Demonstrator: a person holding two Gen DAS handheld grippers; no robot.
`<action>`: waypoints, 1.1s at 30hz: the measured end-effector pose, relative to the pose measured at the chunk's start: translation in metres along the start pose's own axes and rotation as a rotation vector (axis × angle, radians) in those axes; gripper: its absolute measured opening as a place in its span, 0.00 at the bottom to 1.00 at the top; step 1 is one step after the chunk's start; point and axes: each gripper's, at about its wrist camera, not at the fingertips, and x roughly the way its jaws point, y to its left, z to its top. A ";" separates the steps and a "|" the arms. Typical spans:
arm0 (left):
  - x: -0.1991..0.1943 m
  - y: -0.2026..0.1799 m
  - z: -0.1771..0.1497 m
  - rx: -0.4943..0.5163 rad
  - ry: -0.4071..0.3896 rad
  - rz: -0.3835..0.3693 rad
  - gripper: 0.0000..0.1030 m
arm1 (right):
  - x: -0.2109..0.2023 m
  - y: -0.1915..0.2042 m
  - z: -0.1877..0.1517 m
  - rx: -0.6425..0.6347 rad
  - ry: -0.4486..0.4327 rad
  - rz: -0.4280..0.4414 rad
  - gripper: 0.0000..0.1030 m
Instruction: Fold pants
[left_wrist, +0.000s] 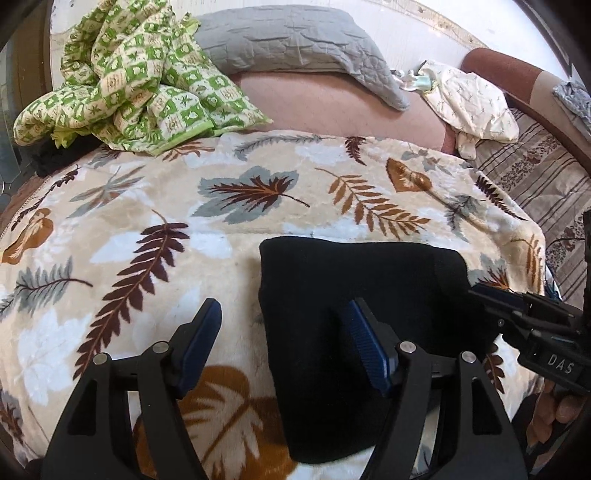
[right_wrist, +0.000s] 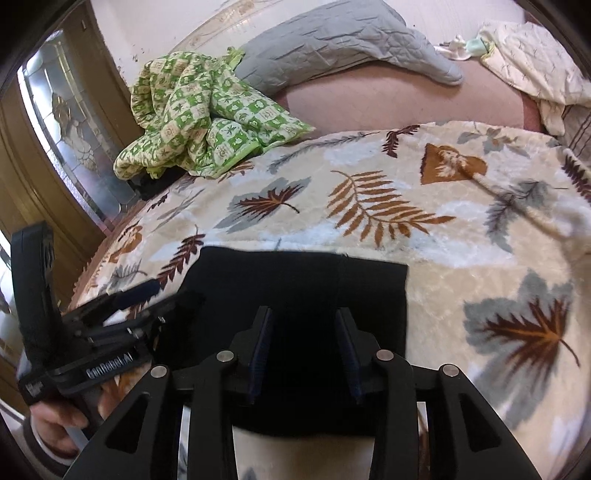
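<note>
Nearest in the left wrist view, the left claw (left_wrist: 282, 332) stands wide apart with nothing pinched: one finger is over the leaf-print blanket (left_wrist: 155, 206), the other over the left part of the black pants (left_wrist: 354, 295). In the right wrist view, the right claw (right_wrist: 304, 343) is partly parted above the pants (right_wrist: 295, 280), its pads clear of the cloth and holding nothing. The pants lie folded into a compact dark rectangle on the blanket, near the bed's front edge. A hand (right_wrist: 62, 421) grips the left tool's handle. Farther back lie a crumpled green checked quilt (left_wrist: 122, 81), a grey pillow (left_wrist: 295, 40), and a cream cloth (left_wrist: 472, 99) to the right.
</note>
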 end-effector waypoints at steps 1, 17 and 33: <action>-0.003 -0.001 -0.001 0.002 -0.003 -0.001 0.68 | -0.003 -0.001 -0.002 -0.002 0.000 -0.007 0.37; 0.001 -0.010 -0.034 0.005 0.056 -0.019 0.69 | -0.010 -0.010 -0.033 -0.012 0.022 -0.050 0.36; 0.002 -0.005 -0.035 -0.018 0.071 -0.043 0.72 | -0.010 -0.006 -0.038 -0.025 0.036 -0.065 0.37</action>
